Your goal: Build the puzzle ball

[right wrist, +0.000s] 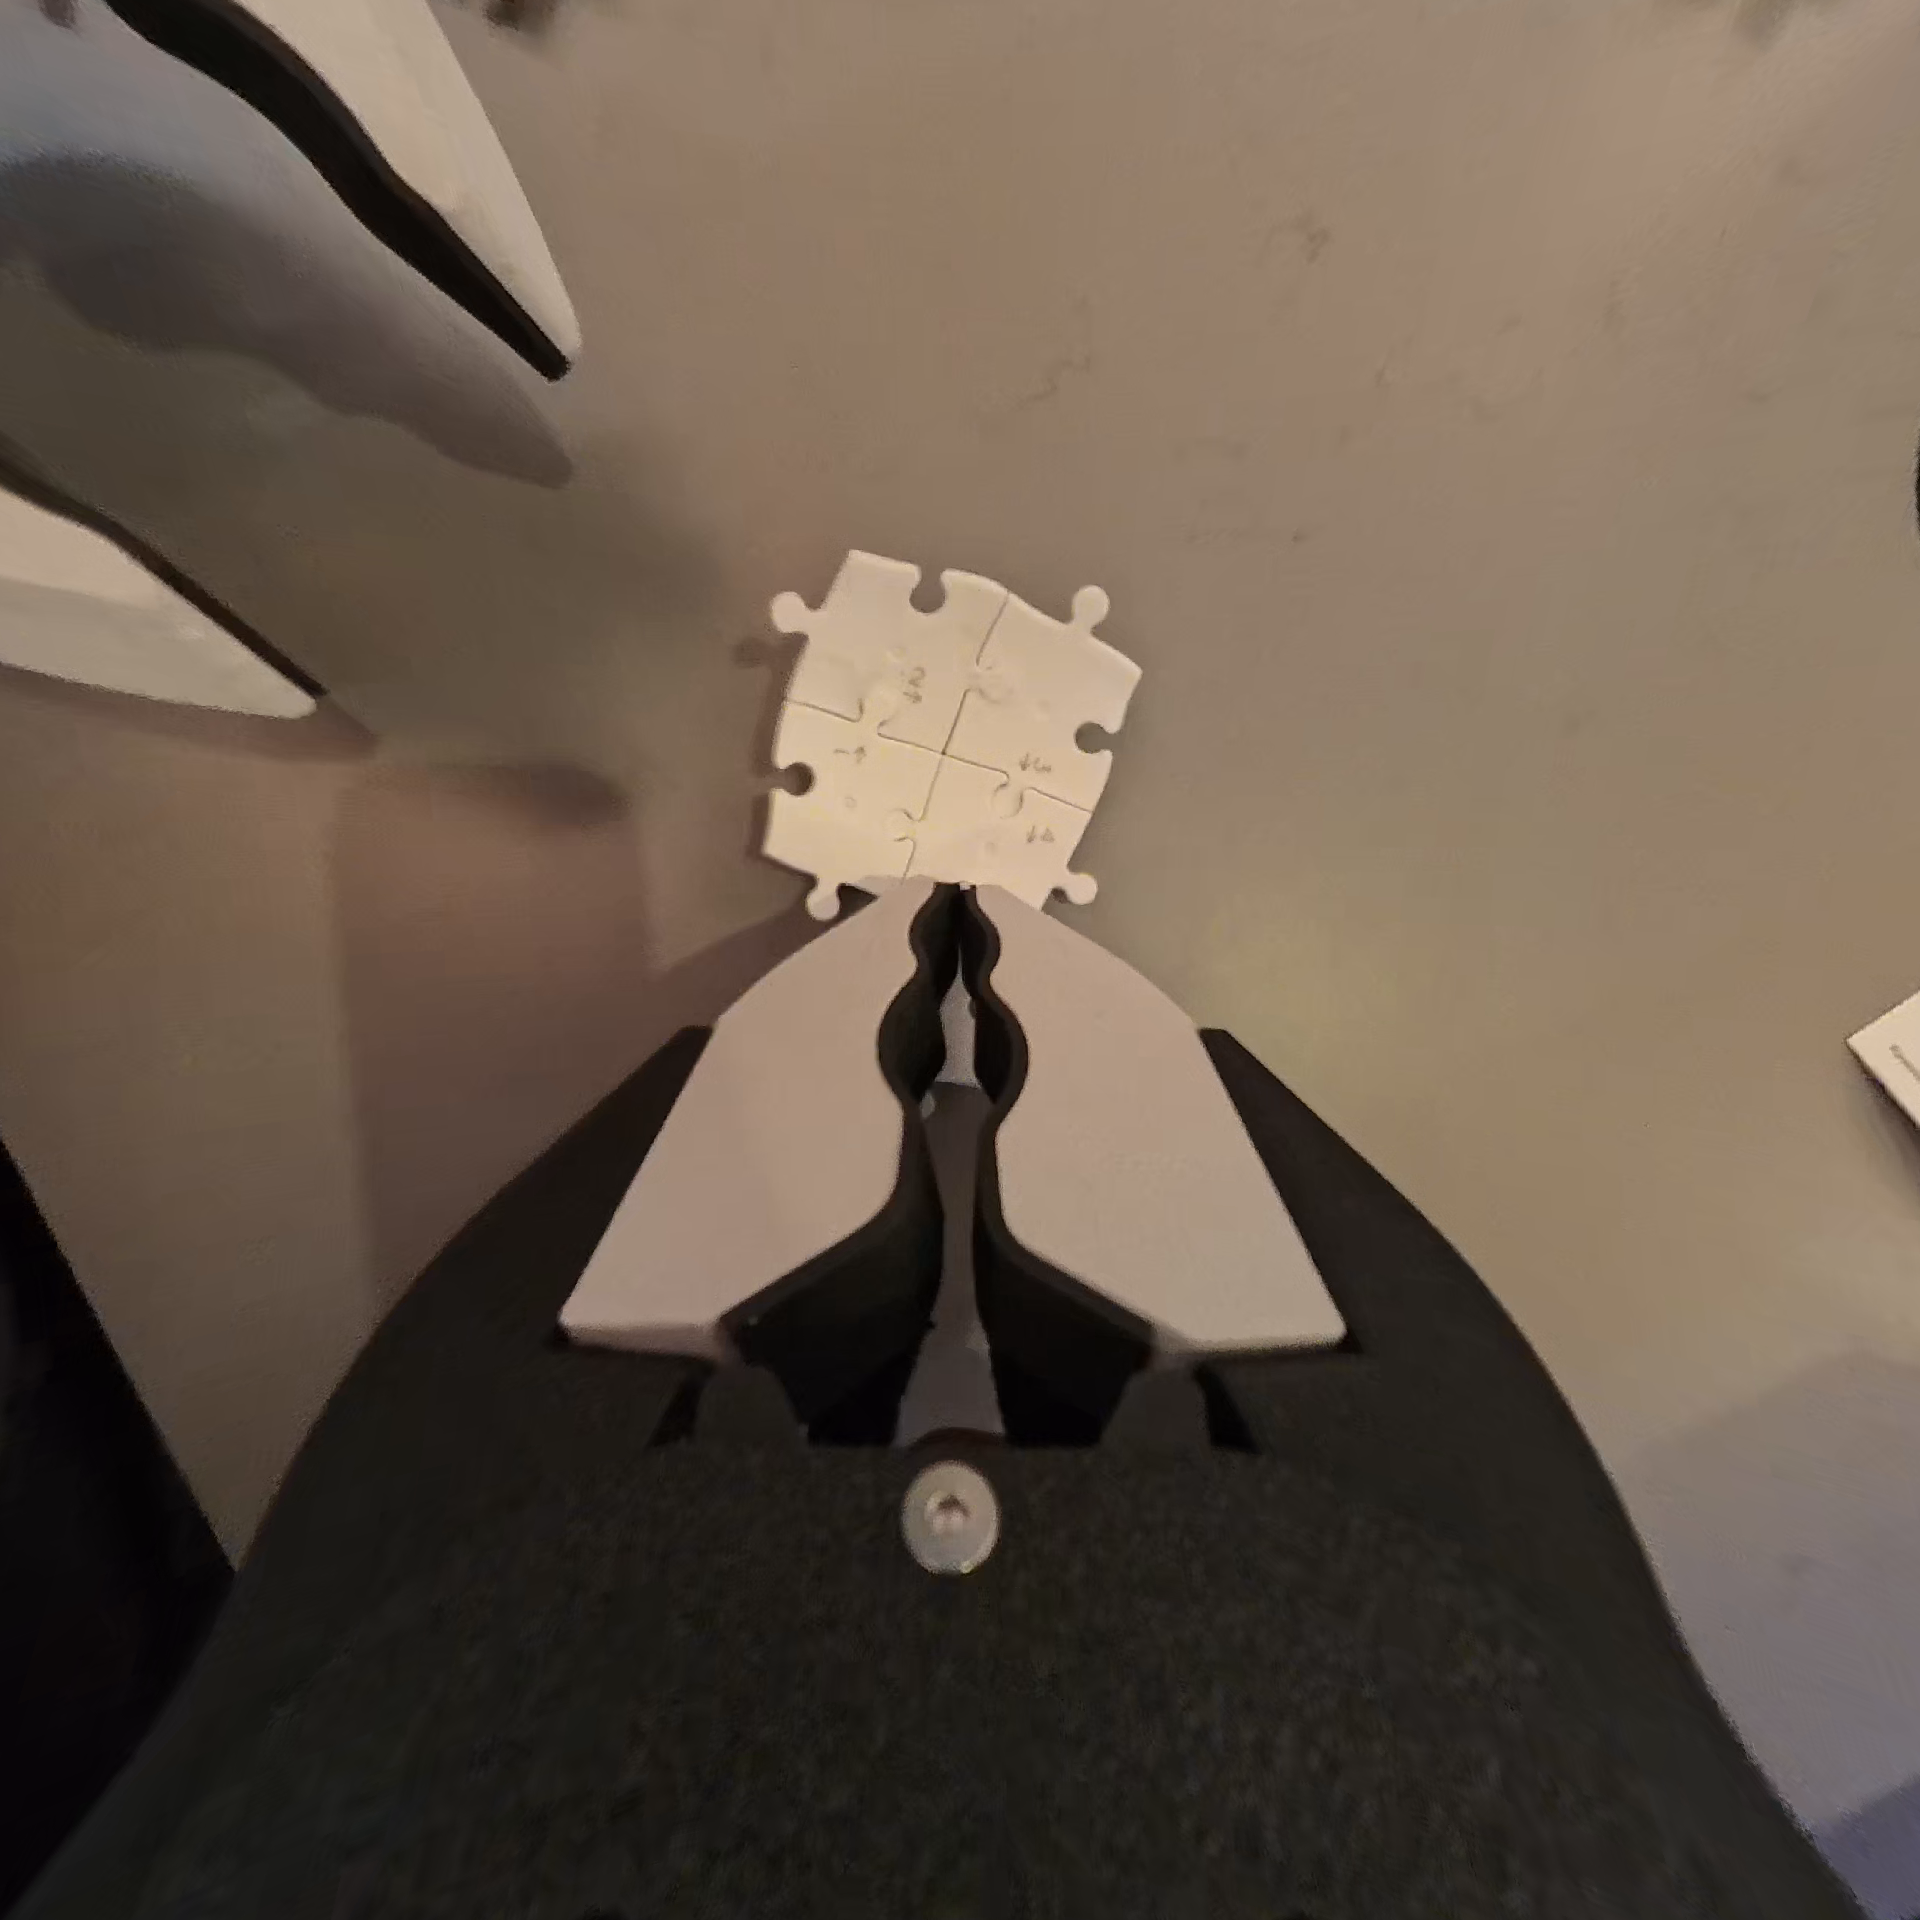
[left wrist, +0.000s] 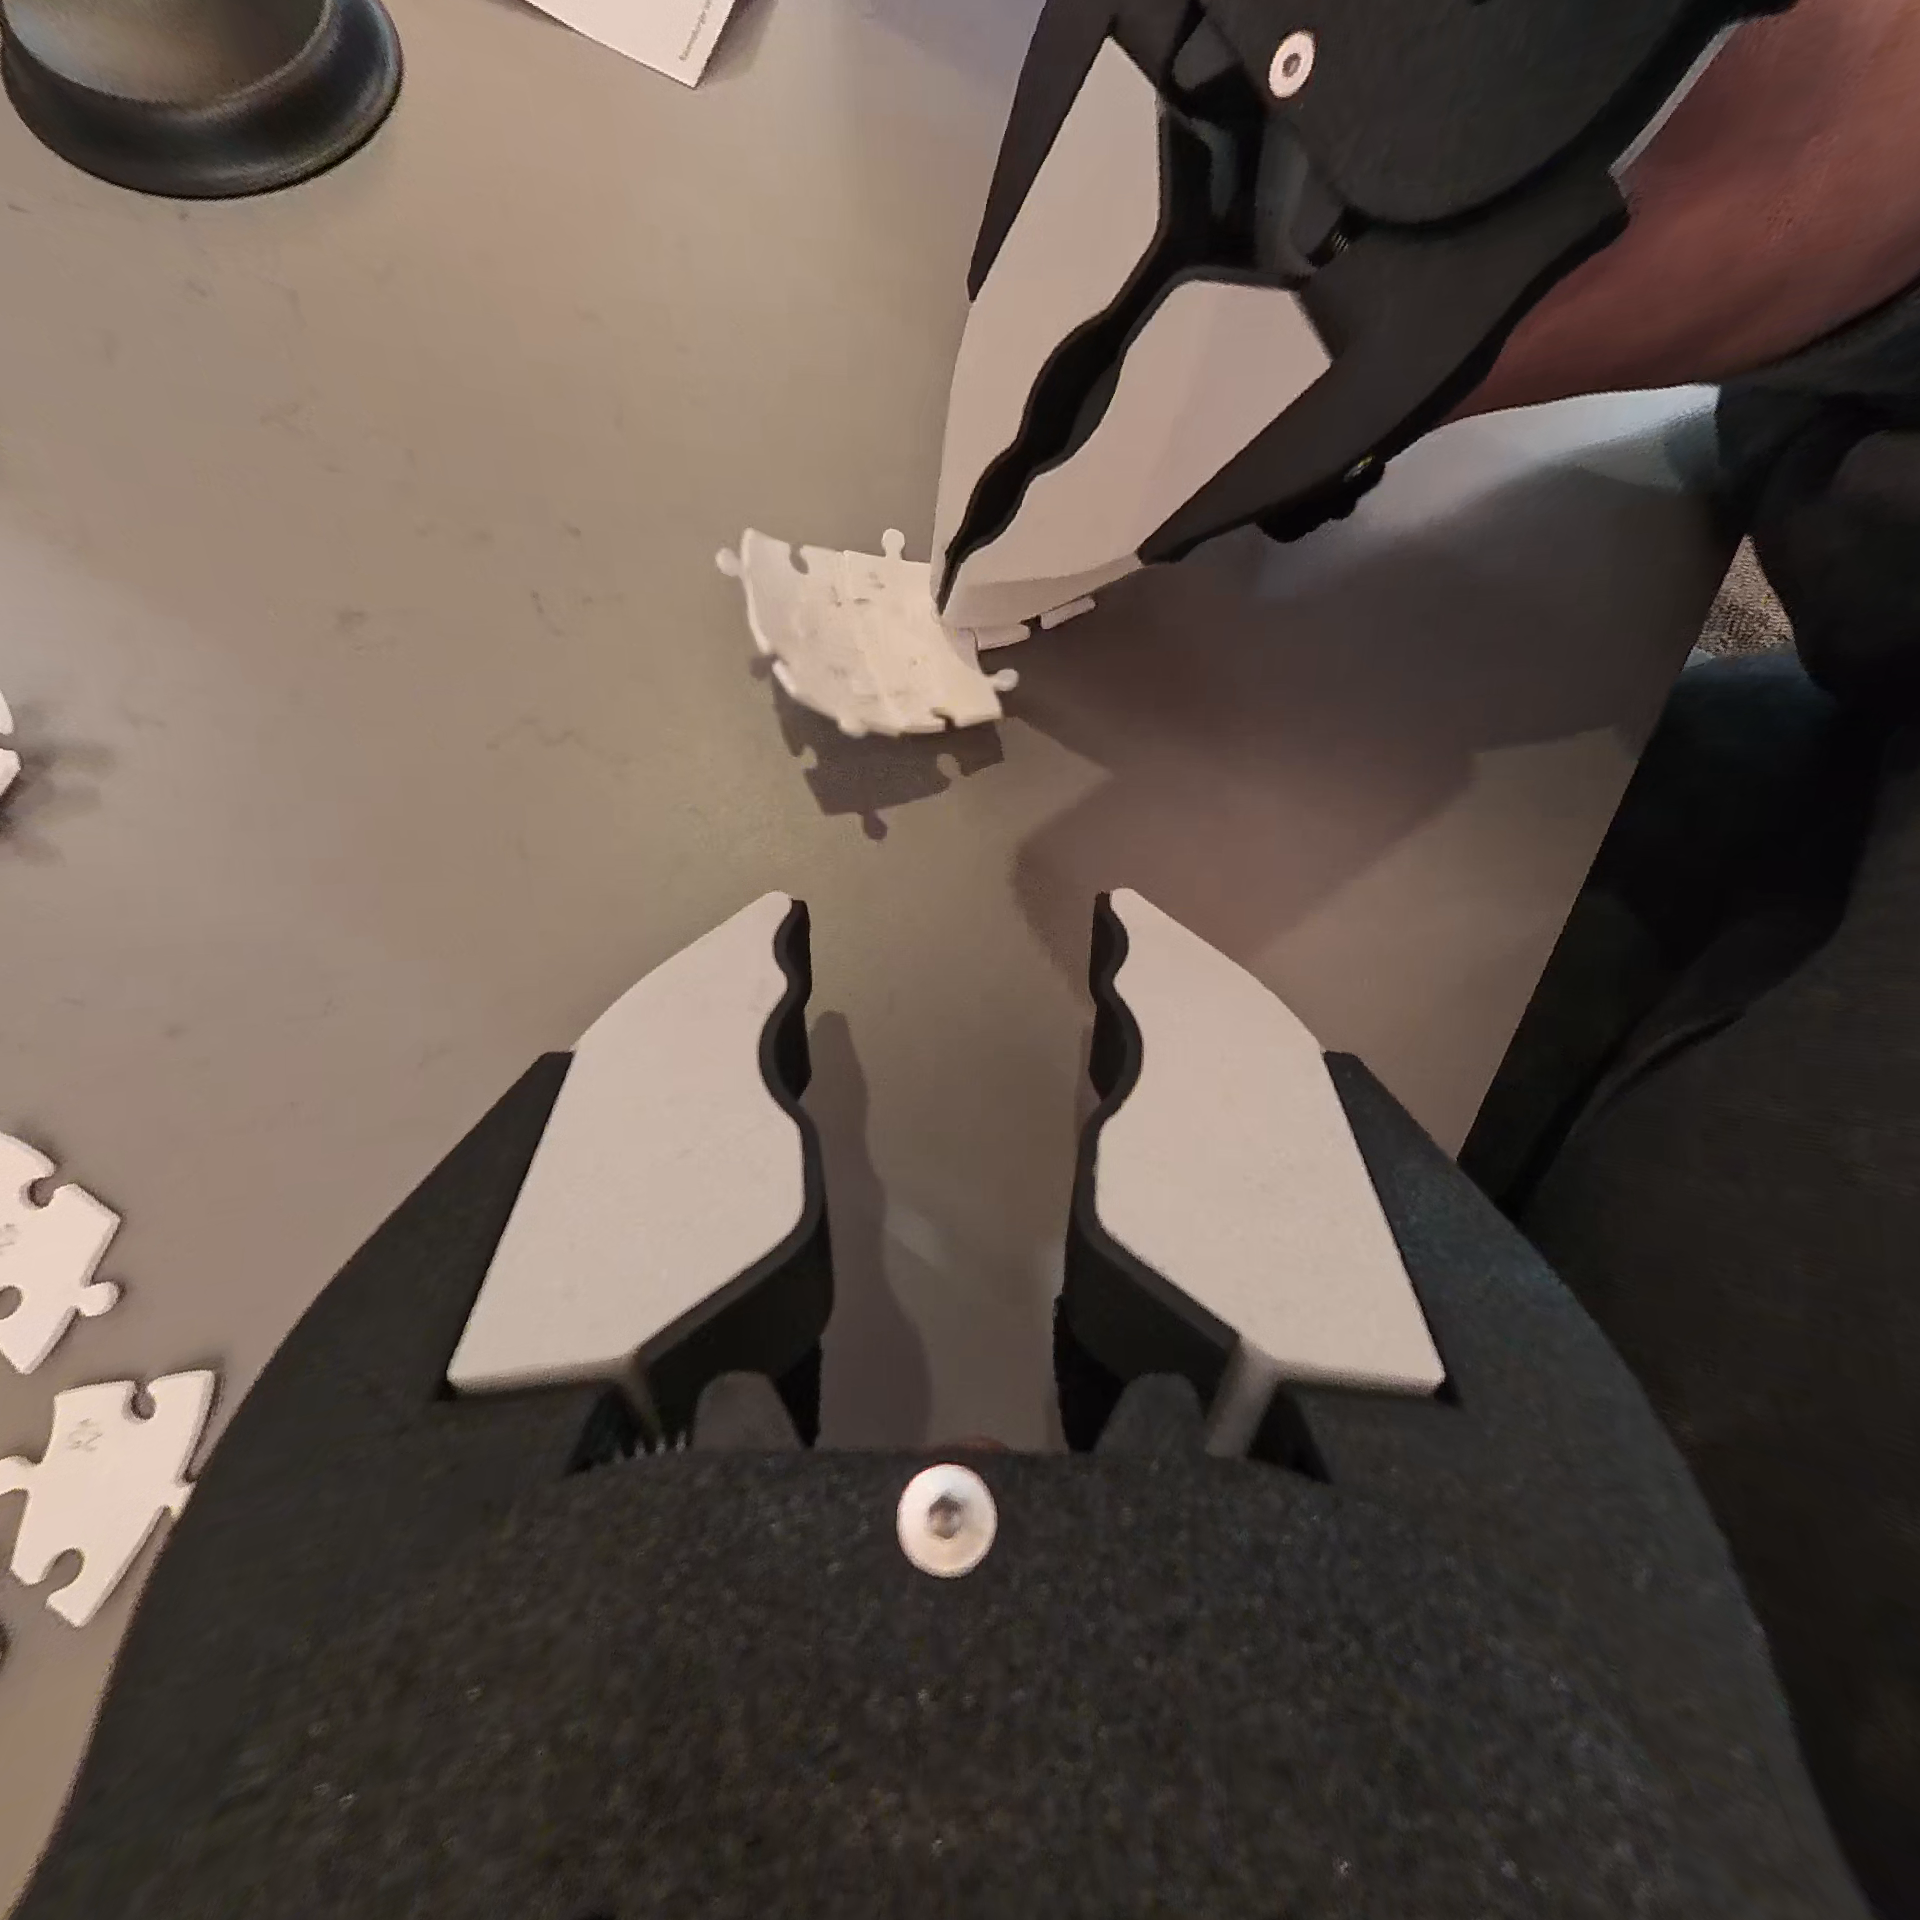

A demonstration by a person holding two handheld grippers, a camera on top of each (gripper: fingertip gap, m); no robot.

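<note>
Your right gripper (right wrist: 956, 902) has its jaws pressed together at the tips, pinching the near edge of a white patch of joined puzzle pieces (right wrist: 951, 732); four curved pieces interlock in it, faintly marked, with knobs sticking out along its edges. The patch hangs just above the grey table (right wrist: 1455, 520), tilted, and casts a sharp shadow beneath itself. Your left gripper (left wrist: 951, 914) has its jaws spread well apart with nothing between them, only bare table showing in the gap; it points toward the patch (left wrist: 873, 644) from close by without touching it. To your left lie loose white puzzle pieces (left wrist: 99, 1486) flat on the table, near its edge in the view. Farther off, a black round base (left wrist: 208, 94) stands at the far left, and the corner of a white printed card (left wrist: 665, 31) lies beside it
</note>
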